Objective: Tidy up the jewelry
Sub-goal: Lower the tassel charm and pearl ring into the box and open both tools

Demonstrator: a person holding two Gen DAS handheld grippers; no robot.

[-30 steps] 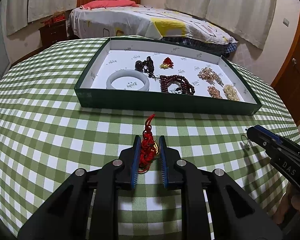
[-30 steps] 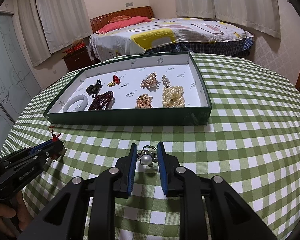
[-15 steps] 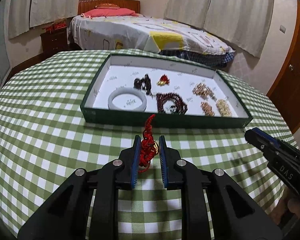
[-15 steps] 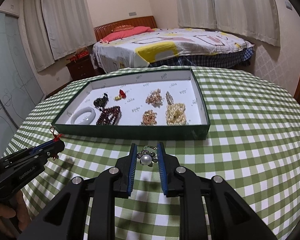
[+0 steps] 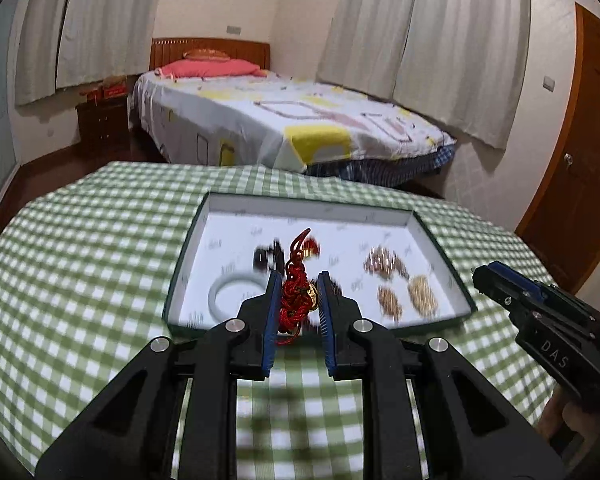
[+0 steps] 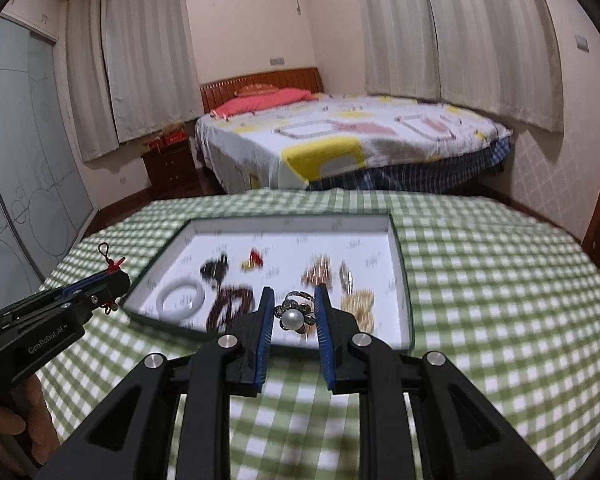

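My left gripper [image 5: 299,280] is shut on a red knotted charm [image 5: 296,296] with a gold bead, held in the air in front of the green jewelry tray [image 5: 188,248]. My right gripper [image 6: 294,300] is shut on a pearl flower ring [image 6: 291,318], also raised before the tray [image 6: 404,292]. Inside the tray lie a white bangle [image 6: 179,300], a dark bead bracelet [image 6: 230,304], a small red charm [image 6: 254,259] and several gold and pearl pieces [image 5: 422,299]. The right gripper shows at the right edge [image 5: 484,280] of the left wrist view, the left gripper at the left edge [image 6: 118,280] of the right wrist view.
The tray sits on a round table with a green checked cloth [image 5: 80,248]. Beyond the table stand a bed [image 5: 300,120], a dark nightstand [image 5: 100,120], curtains and a wooden door [image 5: 580,160]. A person's hand [image 6: 4,432] holds the left gripper's handle.
Both grippers have risen from the cloth with their pieces and tipped up, so the tray now sits lower in view and more of the room shows.
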